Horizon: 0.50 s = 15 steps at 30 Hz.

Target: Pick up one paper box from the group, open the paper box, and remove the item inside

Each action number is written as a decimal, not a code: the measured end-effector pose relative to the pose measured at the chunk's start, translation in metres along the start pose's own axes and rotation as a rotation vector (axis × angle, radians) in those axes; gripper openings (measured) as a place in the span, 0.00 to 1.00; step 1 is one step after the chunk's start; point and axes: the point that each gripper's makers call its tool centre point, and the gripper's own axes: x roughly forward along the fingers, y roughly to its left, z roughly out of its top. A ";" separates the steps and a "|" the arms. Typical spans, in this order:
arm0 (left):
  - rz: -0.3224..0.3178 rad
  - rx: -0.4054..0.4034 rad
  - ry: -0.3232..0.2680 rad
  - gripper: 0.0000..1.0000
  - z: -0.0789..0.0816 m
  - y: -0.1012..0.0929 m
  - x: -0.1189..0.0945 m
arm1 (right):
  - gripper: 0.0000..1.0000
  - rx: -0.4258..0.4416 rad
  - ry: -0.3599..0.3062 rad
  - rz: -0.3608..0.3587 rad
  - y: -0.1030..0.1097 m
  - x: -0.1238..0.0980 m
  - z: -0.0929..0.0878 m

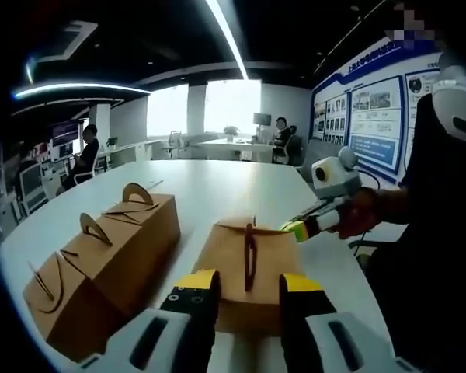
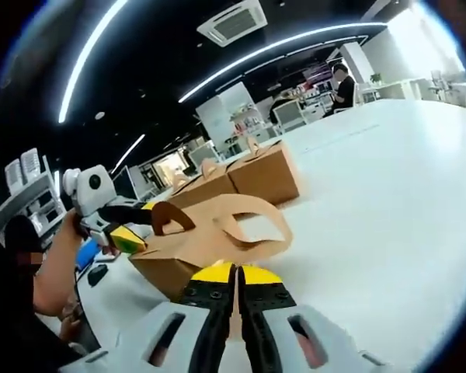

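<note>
Two grippers work one paper box (image 1: 245,280) near the tabletop's (image 1: 241,183) closest edge; the left gripper (image 1: 247,289), jaws spread, straddles its near end, probably to steady it; the right gripper (image 2: 235,281), jaws pressed together at the box's top edge by a handle flap (image 2: 252,221), looks set to pull it open, though any pinch is unclear; two more boxes (image 1: 105,260) sit along the left edge; seated people (image 1: 85,155) occupy the far office.

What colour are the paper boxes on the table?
Plain brown, like cardboard. The paper boxes on the white table show best in the left gripper view.
</note>
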 end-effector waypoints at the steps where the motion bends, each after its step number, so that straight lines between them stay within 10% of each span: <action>1: 0.000 0.000 0.000 0.33 0.000 0.000 0.000 | 0.04 -0.001 0.001 0.001 0.000 0.000 0.000; 15: 0.002 0.000 0.008 0.32 -0.001 -0.001 0.000 | 0.10 0.081 -0.049 -0.040 -0.014 -0.010 0.011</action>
